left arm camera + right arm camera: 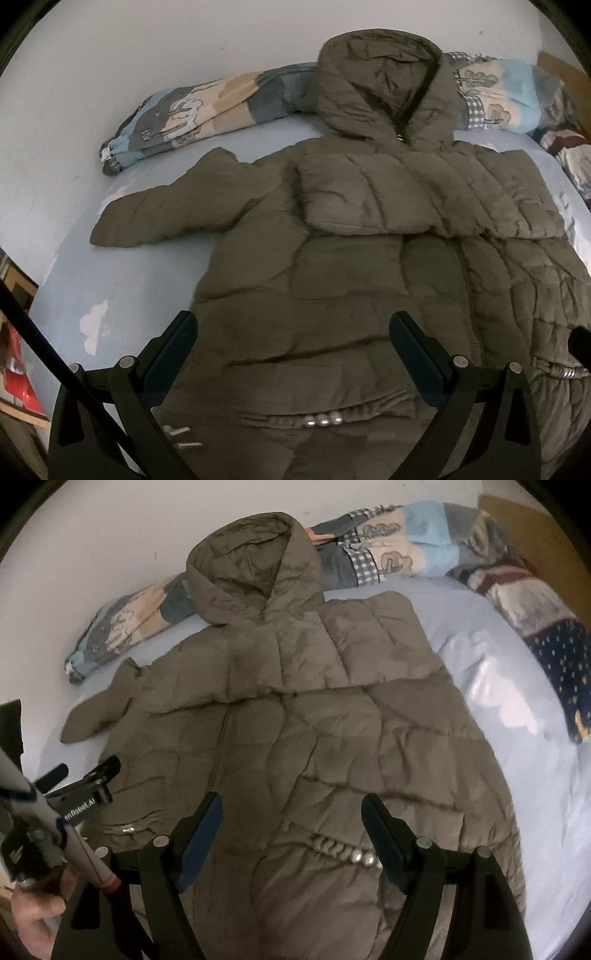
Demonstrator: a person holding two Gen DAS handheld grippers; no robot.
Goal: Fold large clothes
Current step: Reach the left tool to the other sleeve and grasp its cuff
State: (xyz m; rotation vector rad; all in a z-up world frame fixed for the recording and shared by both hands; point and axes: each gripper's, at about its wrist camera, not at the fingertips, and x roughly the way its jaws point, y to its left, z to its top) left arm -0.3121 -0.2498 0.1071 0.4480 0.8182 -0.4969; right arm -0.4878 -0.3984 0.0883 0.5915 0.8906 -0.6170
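An olive quilted hooded jacket [351, 266] lies front up on a pale blue bed sheet [140, 280]. Its hood [380, 85] rests on a pillow. The left sleeve [166, 214] sticks out to the side; the right sleeve [388, 195] is folded across the chest. My left gripper [293, 332] is open and empty above the jacket's lower left. In the right wrist view the jacket [314, 720] fills the middle, and my right gripper [291, 812] is open and empty above its lower part. The left gripper [79, 786] shows at the left edge there.
A patterned pillow [192, 110] lies along the white wall [147, 48] behind the hood. A dark dotted cloth [565, 664] lies at the bed's right side. Bare sheet [517, 701] lies right of the jacket. A red object [18, 373] sits past the bed's left edge.
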